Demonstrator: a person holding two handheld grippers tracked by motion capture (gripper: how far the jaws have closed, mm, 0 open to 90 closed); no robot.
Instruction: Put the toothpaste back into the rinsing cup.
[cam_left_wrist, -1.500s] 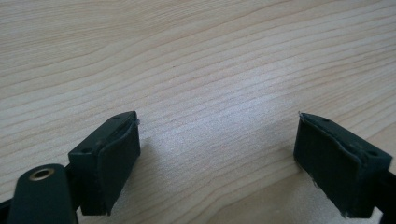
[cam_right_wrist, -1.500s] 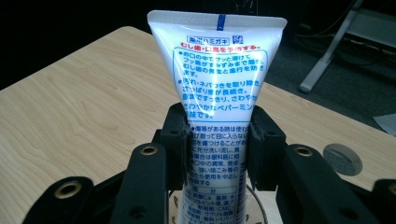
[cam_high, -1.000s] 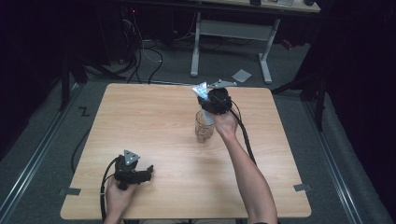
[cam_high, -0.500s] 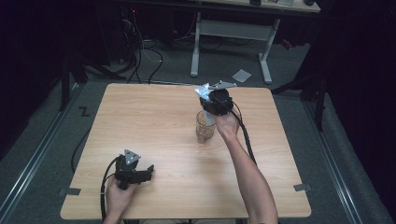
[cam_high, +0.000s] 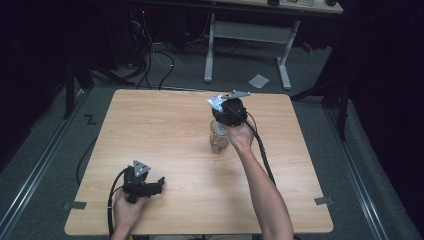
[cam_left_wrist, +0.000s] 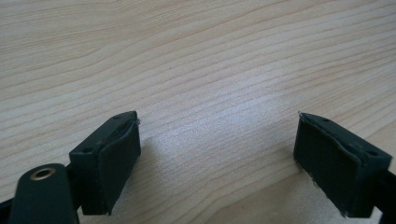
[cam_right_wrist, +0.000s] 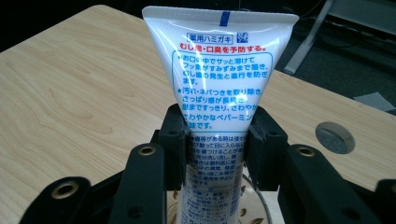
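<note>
White toothpaste tube (cam_right_wrist: 219, 84) w/ blue and red print is pinched between the pads of the right gripper (cam_right_wrist: 218, 149); jaws pressed onto the tube body at approx. mid-length. Flat crimped end points up, lower end goes down into a clear glass jar (cam_high: 218, 137); the jar rim shows just below the jaws in the right gripper view. Jar stands on the wooden table (cam_high: 165, 125), right of centre, toward the far edge. Tube probably not touching the jar bottom, but the high view is too small to confirm. Left gripper (cam_left_wrist: 219, 163) rests low over bare wood at the near-left corner, jaws spread wide, nothing between them.
</note>
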